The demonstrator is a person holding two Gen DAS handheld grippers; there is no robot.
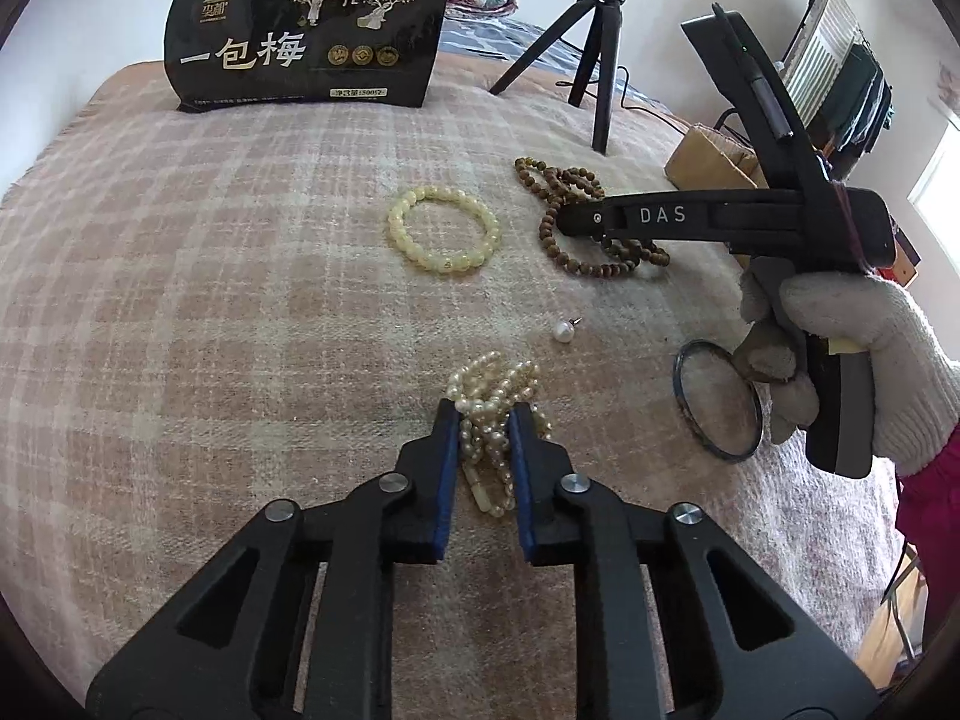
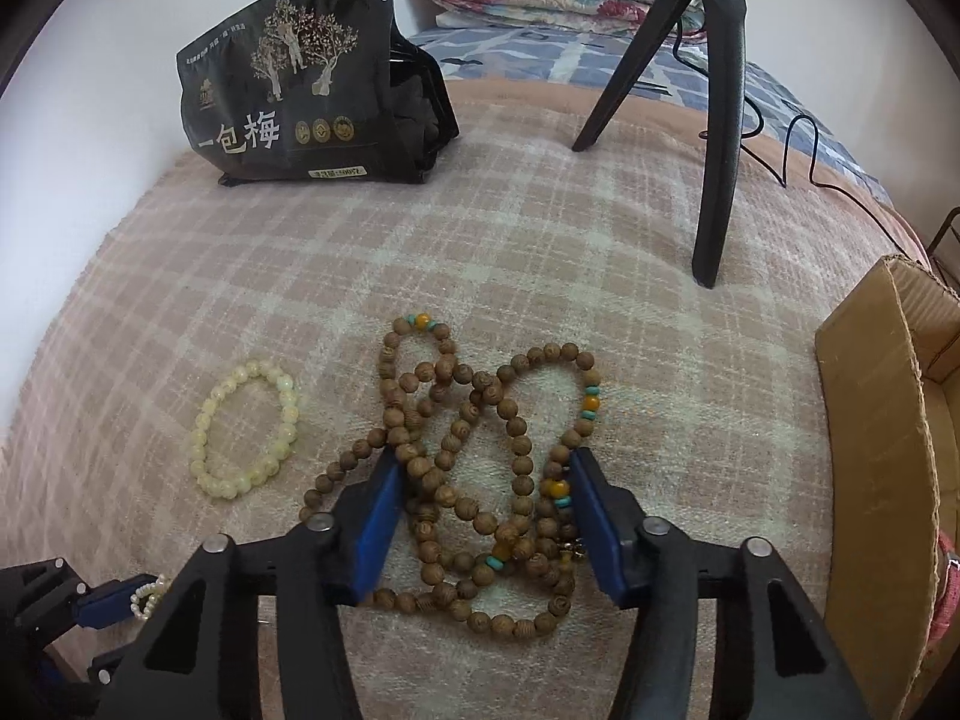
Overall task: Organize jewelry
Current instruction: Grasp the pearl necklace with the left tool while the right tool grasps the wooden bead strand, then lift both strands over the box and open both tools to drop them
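My left gripper [image 1: 485,417] is shut on a bunched pearl necklace [image 1: 495,396] resting on the plaid blanket. The same gripper and pearls [image 2: 144,597] show at the lower left of the right wrist view. My right gripper [image 2: 483,468] is open, its jaws either side of a tangled brown wooden bead necklace [image 2: 474,456], low over it. In the left wrist view the right gripper [image 1: 564,219] covers part of those beads [image 1: 561,252]. A pale yellow bead bracelet [image 1: 443,235] [image 2: 246,429] lies to the left. A loose pearl earring [image 1: 563,330] lies between the necklaces.
A black snack bag [image 1: 309,24] [image 2: 300,102] stands at the back. A black tripod [image 1: 594,60] [image 2: 717,120] stands back right. A dark bangle [image 1: 720,399] lies right, under my gloved hand. A cardboard box [image 2: 888,450] sits at the right edge.
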